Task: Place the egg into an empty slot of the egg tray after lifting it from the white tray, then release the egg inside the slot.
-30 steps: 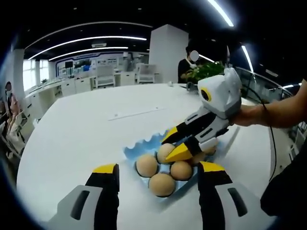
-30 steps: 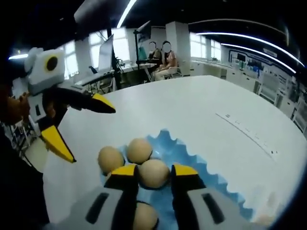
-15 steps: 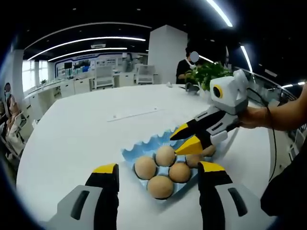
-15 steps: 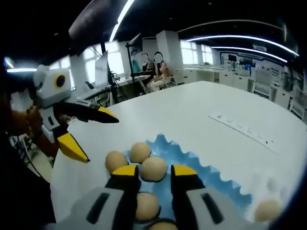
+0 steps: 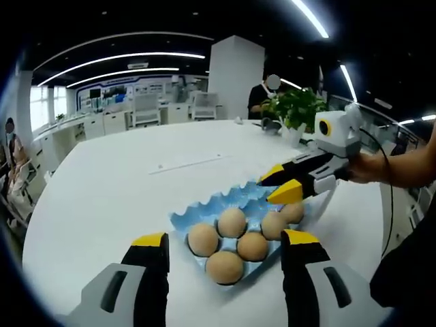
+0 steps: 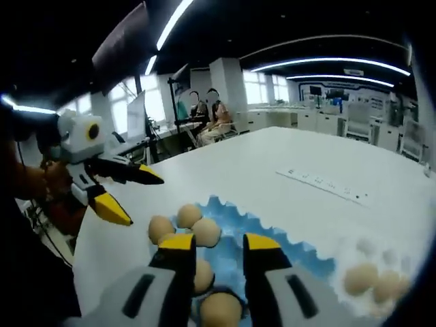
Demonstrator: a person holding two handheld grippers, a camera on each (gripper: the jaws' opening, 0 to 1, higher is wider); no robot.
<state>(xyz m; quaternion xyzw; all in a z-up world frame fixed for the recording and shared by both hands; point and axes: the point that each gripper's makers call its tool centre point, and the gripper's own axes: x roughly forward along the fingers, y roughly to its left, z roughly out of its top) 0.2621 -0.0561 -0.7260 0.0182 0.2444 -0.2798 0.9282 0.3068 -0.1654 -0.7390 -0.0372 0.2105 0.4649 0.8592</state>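
Blue egg tray [image 5: 225,211] holds five eggs; more eggs [image 6: 371,283] wait beside it. Our right gripper [image 6: 219,246] and left gripper [image 5: 225,245], both agape and empty, must fetch one next.

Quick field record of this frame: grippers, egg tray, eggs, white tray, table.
left gripper: open, empty, near side of the egg tray
right gripper: open, empty, above the tray's far side
egg tray: blue, on the white table
eggs in egg tray: five
white tray: beside the egg tray, holding more eggs, blurred
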